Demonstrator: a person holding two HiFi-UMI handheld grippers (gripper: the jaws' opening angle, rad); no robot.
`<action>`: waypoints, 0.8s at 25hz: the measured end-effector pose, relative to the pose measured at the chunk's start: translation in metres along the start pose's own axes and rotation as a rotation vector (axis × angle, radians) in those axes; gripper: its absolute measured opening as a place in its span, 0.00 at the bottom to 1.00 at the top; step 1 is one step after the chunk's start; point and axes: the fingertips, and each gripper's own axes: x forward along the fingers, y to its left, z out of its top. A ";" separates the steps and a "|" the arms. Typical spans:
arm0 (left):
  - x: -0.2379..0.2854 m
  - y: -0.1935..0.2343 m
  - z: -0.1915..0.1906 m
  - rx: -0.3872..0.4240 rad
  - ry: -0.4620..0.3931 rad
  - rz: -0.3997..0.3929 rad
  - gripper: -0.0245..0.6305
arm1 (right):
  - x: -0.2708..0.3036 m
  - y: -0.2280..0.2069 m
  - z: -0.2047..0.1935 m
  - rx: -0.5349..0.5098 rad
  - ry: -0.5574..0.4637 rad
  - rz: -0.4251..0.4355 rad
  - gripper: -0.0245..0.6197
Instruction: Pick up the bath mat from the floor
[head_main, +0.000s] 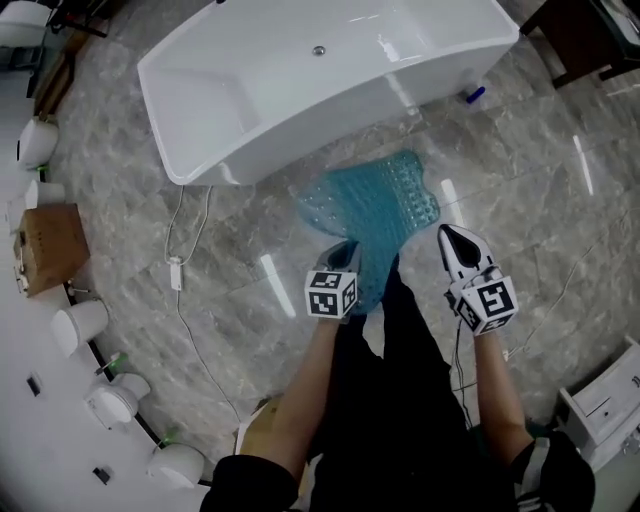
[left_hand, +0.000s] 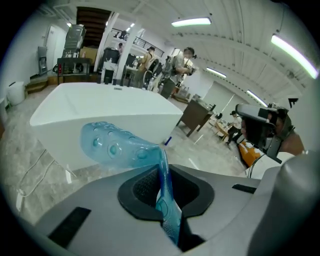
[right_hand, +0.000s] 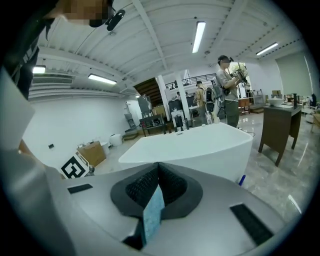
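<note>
The translucent blue bath mat (head_main: 380, 200) with suction bumps hangs bunched above the marble floor in front of the tub. My left gripper (head_main: 345, 252) is shut on its near edge. In the left gripper view the mat (left_hand: 115, 145) runs out from between the closed pads of that gripper (left_hand: 162, 170) and curls to the left. My right gripper (head_main: 450, 235) sits at the mat's right edge. In the right gripper view its jaws (right_hand: 157, 182) are shut, with a strip of blue mat (right_hand: 152, 212) pinched between them.
A white freestanding bathtub (head_main: 300, 80) stands just beyond the mat. A cardboard box (head_main: 45, 245) and several white fixtures line the left wall. A white cable (head_main: 185, 300) trails over the floor. A dark table (head_main: 590, 35) is at the far right and a white cabinet (head_main: 605, 400) at the lower right.
</note>
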 end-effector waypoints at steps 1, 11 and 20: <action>-0.013 -0.003 0.007 0.011 -0.015 -0.006 0.10 | -0.006 0.003 0.007 0.002 -0.012 -0.008 0.06; -0.134 -0.007 0.082 0.027 -0.267 -0.048 0.10 | -0.035 0.072 0.066 -0.036 -0.092 0.008 0.06; -0.250 -0.014 0.125 0.195 -0.446 -0.076 0.10 | -0.026 0.173 0.132 -0.150 -0.197 0.087 0.06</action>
